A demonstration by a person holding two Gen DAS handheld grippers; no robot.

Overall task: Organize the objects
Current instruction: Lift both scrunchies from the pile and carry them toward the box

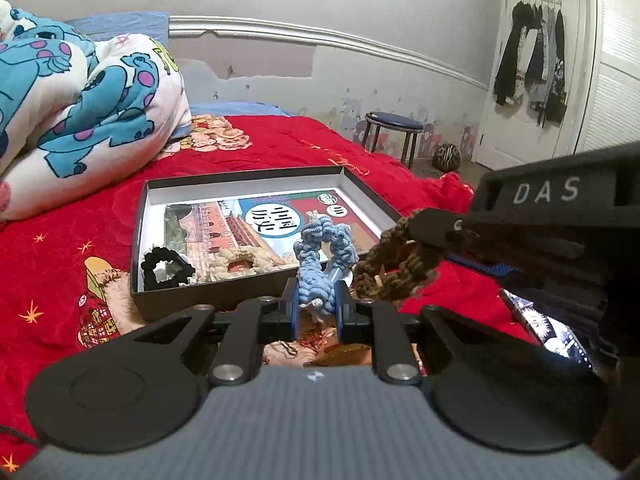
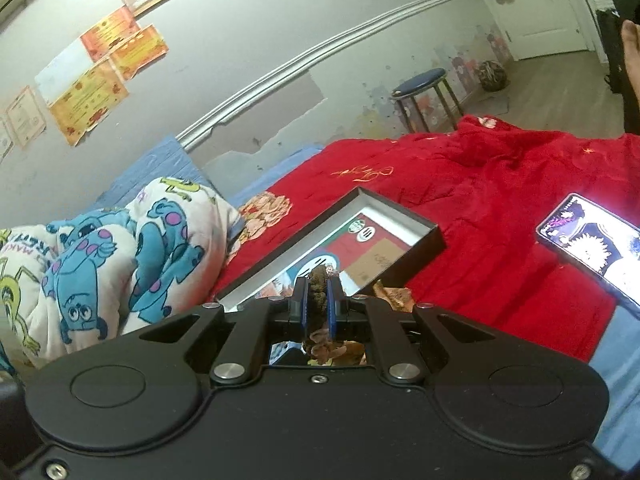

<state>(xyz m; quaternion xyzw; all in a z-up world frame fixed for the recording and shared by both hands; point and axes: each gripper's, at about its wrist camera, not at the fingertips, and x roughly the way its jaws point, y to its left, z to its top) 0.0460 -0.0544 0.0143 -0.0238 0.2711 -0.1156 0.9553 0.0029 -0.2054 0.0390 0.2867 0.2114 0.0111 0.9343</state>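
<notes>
My left gripper (image 1: 316, 312) clamps the blue scrunchie (image 1: 322, 256); my right gripper (image 2: 316, 308) clamps the brown scrunchie (image 2: 318, 292). Both hang near the box (image 1: 138, 240)'s near-right edge. Releasing here could drop them outside.

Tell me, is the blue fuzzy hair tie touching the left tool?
Touching. The left wrist view shows the left tool pinching the blue hair tie, pads pressed against both sides.

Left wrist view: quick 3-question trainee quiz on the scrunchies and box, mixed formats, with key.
1. True or false: the left gripper has its jaws shut on the blue scrunchie.
2. Which scrunchies lie inside the box? A) black and cream B) brown and blue C) none
3. Fill in: the right gripper holds the ____ scrunchie.

Key: 1 true. 2 A: black scrunchie, cream scrunchie. 3 brown: brown scrunchie.
</notes>
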